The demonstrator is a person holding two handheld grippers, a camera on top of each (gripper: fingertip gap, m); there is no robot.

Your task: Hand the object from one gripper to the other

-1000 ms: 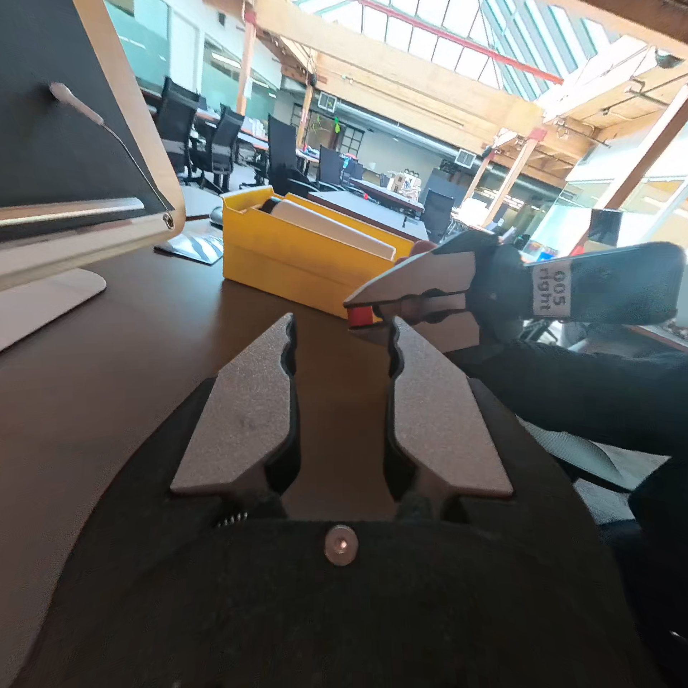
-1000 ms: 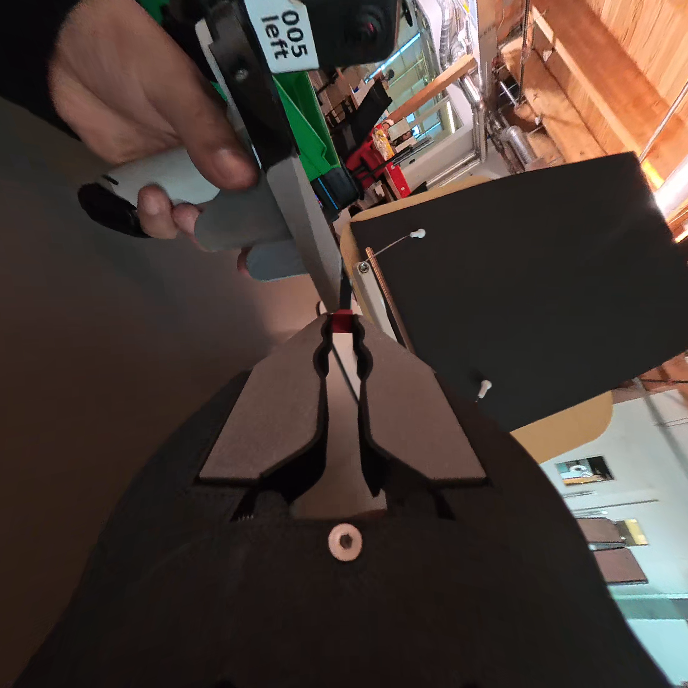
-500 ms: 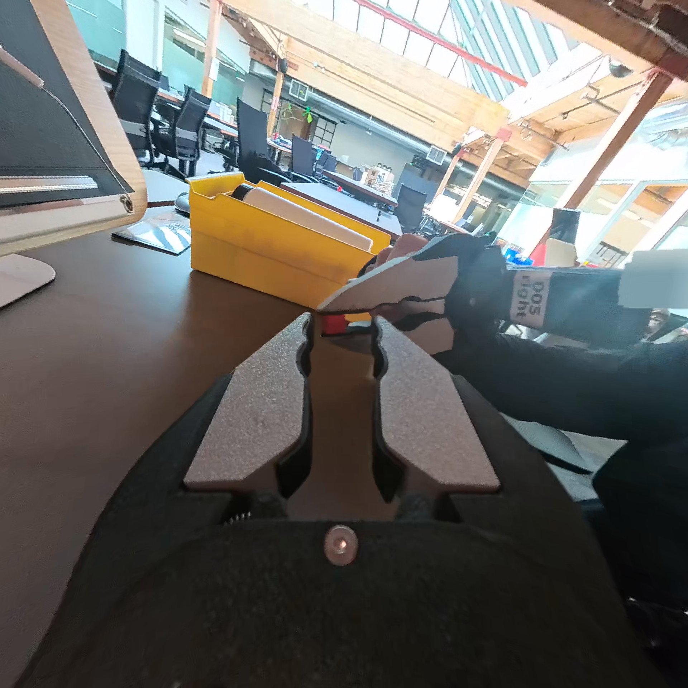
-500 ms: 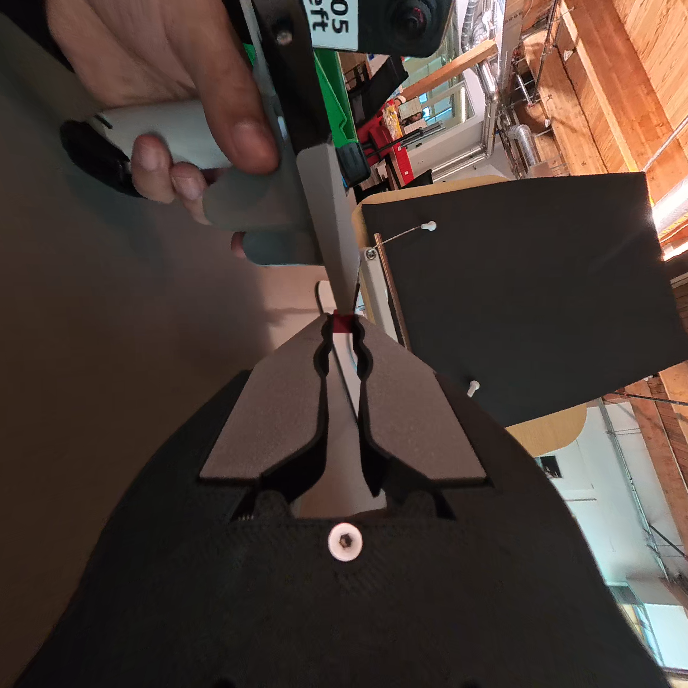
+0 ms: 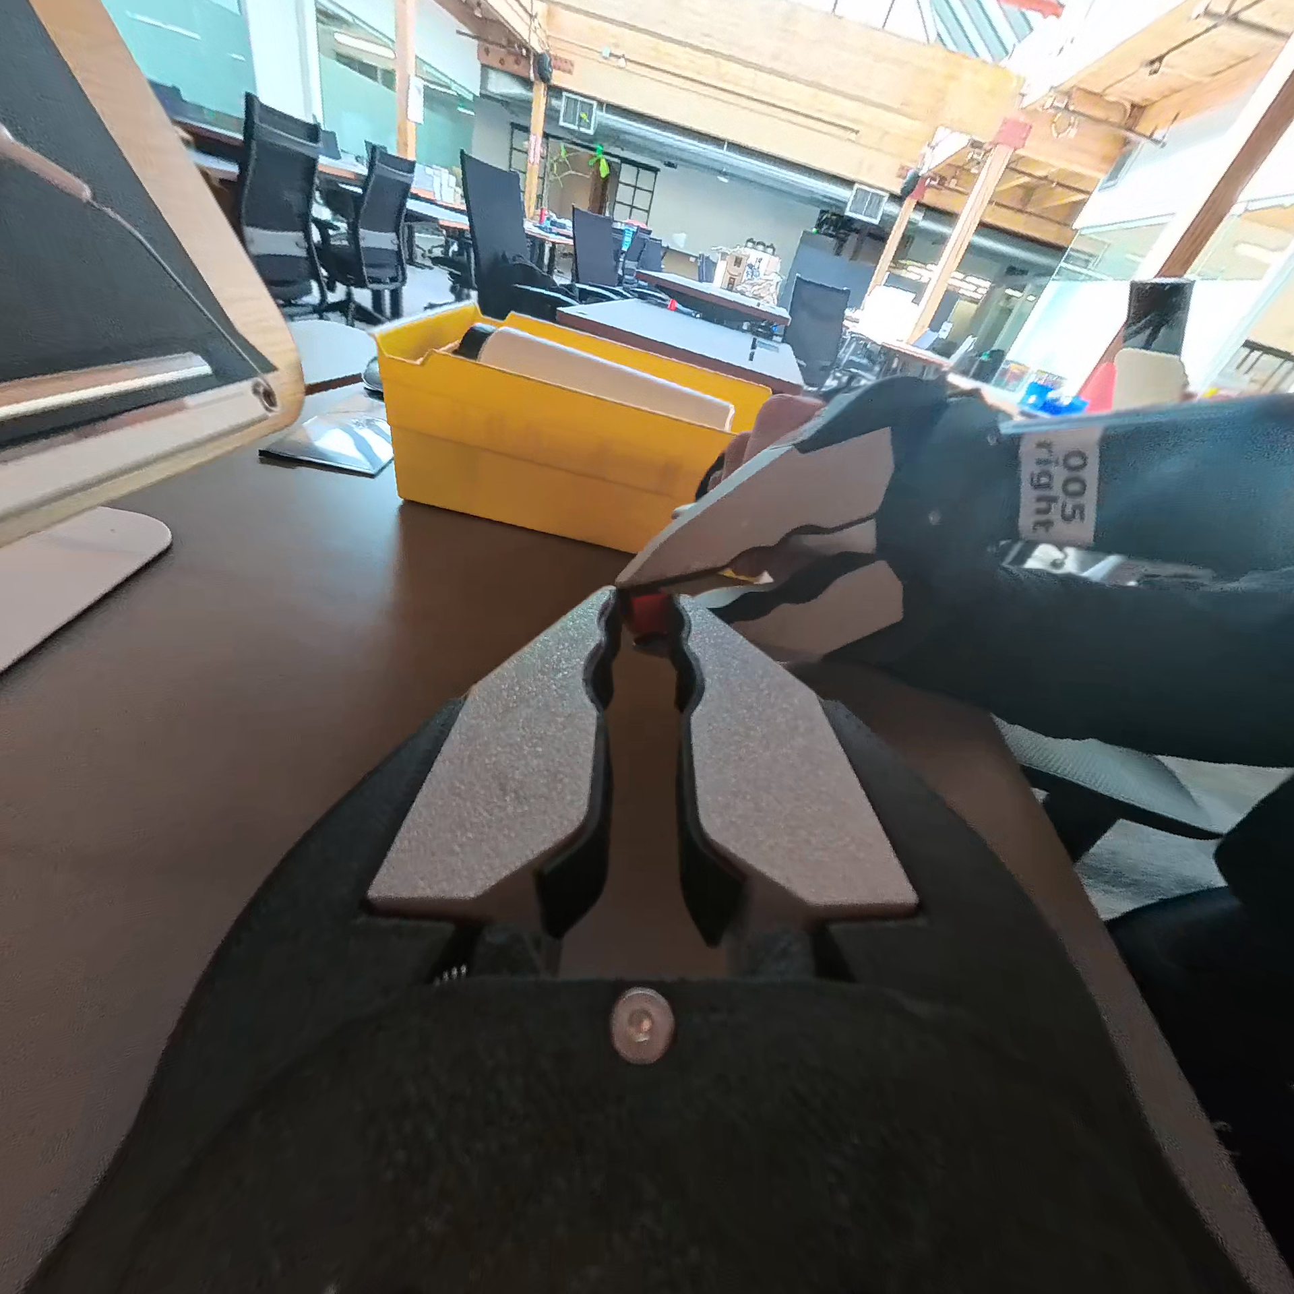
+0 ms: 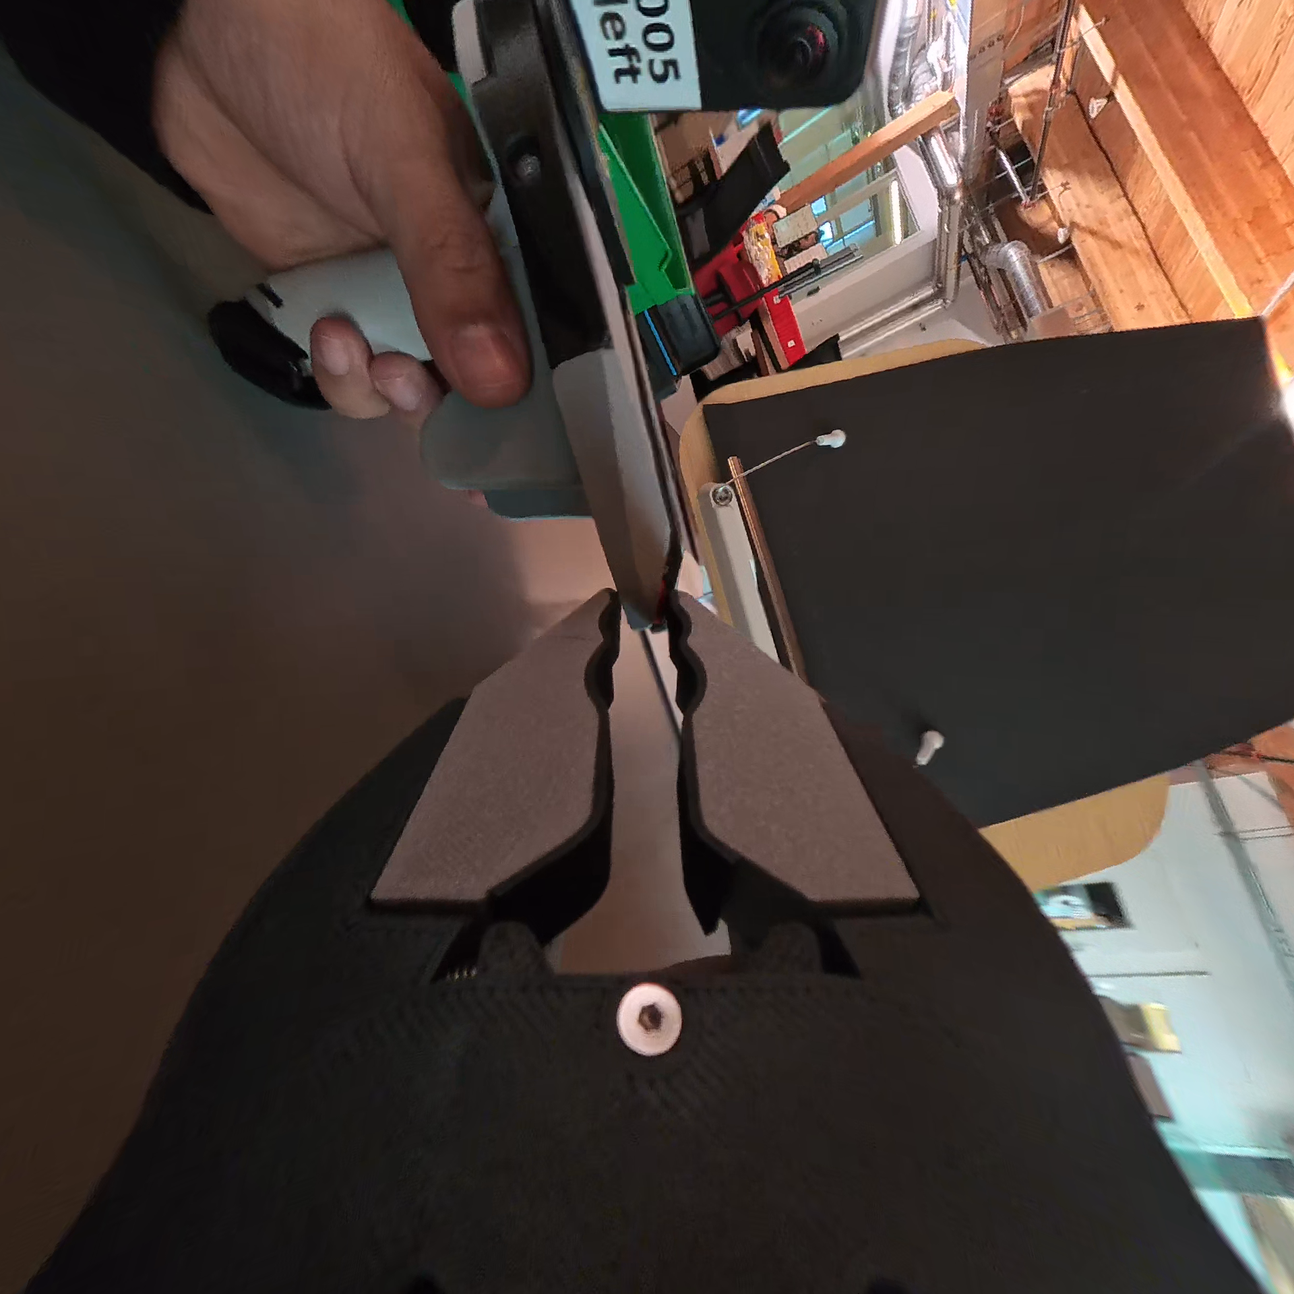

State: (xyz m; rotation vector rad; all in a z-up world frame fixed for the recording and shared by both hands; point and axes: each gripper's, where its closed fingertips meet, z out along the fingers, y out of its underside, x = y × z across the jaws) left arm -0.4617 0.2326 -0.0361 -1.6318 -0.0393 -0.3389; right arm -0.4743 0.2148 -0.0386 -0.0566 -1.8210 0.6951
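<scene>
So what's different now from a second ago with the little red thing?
The left gripper moved in and closed on the small red object, which a second ago only the right gripper pinched. The right gripper's fingers now look slightly parted, though whether it has let go isn't clear. The yellow bin and dark table stayed as they were.

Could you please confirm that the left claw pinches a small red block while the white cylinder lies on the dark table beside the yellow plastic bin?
Not quite: the left wrist view shows the white cylinder lying inside the yellow plastic bin, not beside it on the dark table. The left claw does pinch the small red block at its tips.
</scene>
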